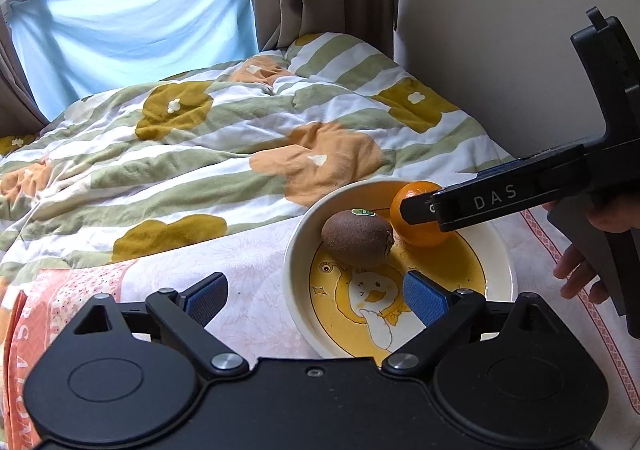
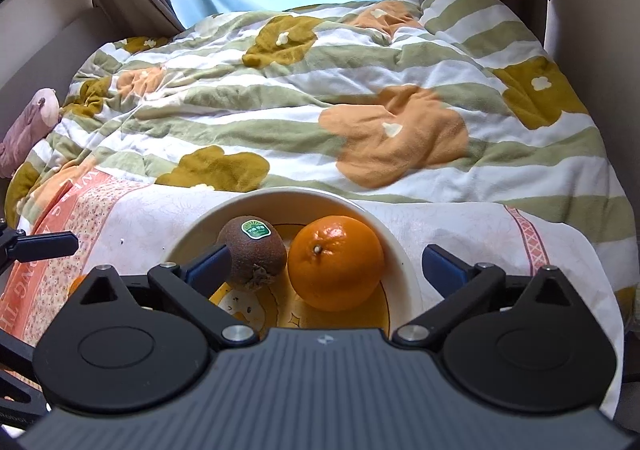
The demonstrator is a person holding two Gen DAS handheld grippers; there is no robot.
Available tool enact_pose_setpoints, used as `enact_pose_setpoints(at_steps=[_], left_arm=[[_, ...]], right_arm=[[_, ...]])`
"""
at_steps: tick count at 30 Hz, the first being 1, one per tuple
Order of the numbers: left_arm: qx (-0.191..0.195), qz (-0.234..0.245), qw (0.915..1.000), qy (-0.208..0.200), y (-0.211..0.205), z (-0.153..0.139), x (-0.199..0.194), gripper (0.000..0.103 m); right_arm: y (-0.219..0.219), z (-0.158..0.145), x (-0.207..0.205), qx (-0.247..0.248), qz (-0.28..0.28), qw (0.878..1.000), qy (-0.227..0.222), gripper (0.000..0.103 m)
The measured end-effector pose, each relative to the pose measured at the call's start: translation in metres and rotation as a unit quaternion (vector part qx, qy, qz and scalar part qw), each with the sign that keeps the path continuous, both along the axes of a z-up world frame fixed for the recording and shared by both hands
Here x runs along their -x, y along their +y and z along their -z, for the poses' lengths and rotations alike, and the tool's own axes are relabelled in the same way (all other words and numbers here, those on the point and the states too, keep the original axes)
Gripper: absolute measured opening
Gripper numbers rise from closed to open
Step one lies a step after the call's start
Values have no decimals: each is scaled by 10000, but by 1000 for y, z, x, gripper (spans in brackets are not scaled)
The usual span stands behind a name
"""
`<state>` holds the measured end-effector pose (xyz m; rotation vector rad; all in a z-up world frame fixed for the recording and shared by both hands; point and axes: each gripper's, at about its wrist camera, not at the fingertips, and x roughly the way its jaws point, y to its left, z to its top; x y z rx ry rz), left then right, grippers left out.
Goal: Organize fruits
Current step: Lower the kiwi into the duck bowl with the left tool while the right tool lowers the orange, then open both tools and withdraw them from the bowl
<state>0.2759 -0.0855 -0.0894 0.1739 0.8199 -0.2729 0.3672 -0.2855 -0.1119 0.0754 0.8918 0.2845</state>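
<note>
Right wrist: fuzzy kiwi [image 2: 253,255] beside glossy orange [image 2: 335,261].

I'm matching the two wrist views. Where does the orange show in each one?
Left wrist: the orange sits right of centre, at the bowl's far side, right of the kiwi, partly behind the right gripper's finger.
Right wrist: the orange sits low centre in the bowl, right of the kiwi.
Shared landmark: the kiwi's green sticker.
</note>
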Motion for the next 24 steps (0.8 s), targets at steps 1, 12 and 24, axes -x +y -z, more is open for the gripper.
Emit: enact_pose_setpoints(at_steps=[1,12,24], left_arm=[[7,-22,10000,-17,0,-2,1,97],[11,-178,9992,-364,5,-40,21,97],[-35,-440,9963,-744,16,-72,67,97]], right_arm=[[0,-3,2,45,-6,10000,-44,103],[-9,-45,36,73,19,9994,-323,103],[-16,-90,99,148,-48,9972,-735,103]])
